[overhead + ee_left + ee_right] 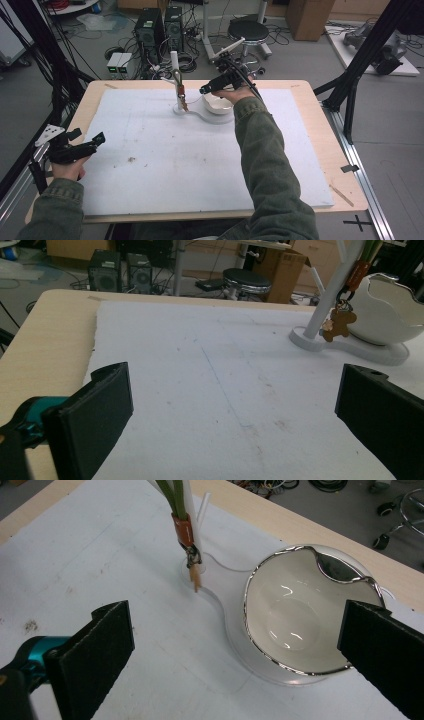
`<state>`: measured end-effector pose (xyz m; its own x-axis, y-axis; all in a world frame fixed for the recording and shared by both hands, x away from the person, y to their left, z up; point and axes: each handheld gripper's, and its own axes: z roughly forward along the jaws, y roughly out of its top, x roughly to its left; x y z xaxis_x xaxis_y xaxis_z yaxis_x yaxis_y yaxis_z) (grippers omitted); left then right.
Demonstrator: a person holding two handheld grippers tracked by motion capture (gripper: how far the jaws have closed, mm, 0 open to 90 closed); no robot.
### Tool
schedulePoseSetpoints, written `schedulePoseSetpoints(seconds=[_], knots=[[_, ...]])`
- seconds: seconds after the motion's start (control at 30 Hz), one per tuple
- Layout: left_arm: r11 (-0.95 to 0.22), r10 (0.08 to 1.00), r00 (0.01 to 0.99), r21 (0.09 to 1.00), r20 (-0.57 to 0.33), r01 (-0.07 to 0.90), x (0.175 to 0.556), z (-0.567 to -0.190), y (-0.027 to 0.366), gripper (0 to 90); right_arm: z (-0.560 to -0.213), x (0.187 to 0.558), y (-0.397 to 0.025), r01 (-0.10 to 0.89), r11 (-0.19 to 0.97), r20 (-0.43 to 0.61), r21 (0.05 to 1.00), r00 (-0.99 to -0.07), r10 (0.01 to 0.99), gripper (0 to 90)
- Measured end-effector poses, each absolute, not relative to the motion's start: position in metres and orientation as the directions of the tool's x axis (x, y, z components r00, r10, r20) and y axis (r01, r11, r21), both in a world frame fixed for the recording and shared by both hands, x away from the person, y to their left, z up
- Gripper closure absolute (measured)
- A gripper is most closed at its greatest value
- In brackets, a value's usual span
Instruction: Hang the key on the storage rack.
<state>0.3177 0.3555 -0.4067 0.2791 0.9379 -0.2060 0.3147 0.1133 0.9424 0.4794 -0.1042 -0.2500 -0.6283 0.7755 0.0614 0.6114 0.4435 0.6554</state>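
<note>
A white stand with a flat base rises at the far middle of the white foam board. From the stand hangs a keychain on green cords with an orange strap and a small brown figure charm. A white bowl with a silver rim sits on the same base. My right gripper hovers open over the bowl, its tips close beside the keychain. My left gripper rests open at the board's left edge and holds nothing. From there the stand and bowl lie far ahead to the right.
A thin wooden stick lies on the table's front right corner. Black frame posts stand to both sides. Computer towers, a stool and cardboard boxes are on the floor beyond the far edge.
</note>
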Motion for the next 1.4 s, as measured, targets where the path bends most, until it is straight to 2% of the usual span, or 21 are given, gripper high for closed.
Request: schedulePoseSetpoints(seconds=[0.53, 1.4], knots=[[0.115, 0.938, 0.277, 0.942, -0.207, 0.315, 0.318, -0.407, 0.357, 2.4, -0.272, 0.457, -0.125, 0.607, 0.461, 0.032, 0.648, -0.625, 0.78, 0.7], [0.091, 0.941, 0.283, 0.943, -0.187, 0.319, 0.315, -0.406, 0.356, 2.4, -0.287, 0.427, -0.18, 0.612, 0.377, 0.066, 0.695, -0.577, 0.814, 0.7]])
